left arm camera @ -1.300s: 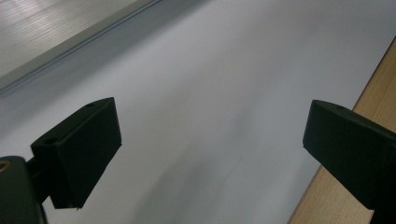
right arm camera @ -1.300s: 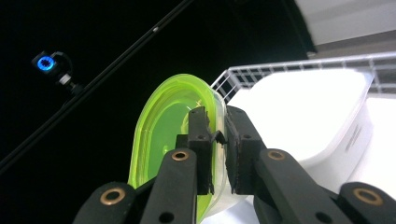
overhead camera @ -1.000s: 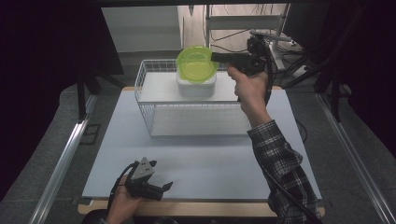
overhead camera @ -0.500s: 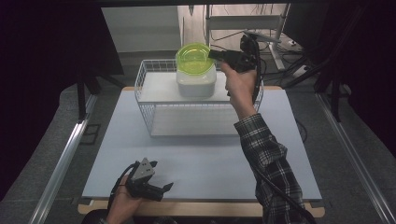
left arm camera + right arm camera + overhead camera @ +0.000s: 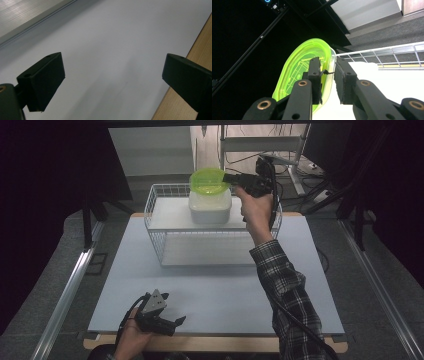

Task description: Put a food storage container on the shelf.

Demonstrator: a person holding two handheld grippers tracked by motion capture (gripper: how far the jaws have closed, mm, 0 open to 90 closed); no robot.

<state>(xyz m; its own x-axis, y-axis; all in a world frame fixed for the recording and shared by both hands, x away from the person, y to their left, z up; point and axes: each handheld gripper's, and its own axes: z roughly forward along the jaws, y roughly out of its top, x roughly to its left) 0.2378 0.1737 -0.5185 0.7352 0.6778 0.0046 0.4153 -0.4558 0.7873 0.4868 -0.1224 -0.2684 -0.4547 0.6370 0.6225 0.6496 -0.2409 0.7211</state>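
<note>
A translucent green lid hovers at the top of a white container, which stands in a white wire basket at the back of the table. My right gripper reaches in from the right, shut on the lid's near rim. In the right gripper view the jaws pinch the edge of the lid; I cannot tell whether it is seated on the container. My left gripper rests in a hand at the table's front left, open, with bare mat between its jaws.
A pale blue mat covers the table, with a wooden strip along its front edge. Metal rails run along the floor on both sides. A shelf with cables stands behind the basket.
My right gripper has carried the green lid slightly left and up over the white container. The left gripper has stayed put.
</note>
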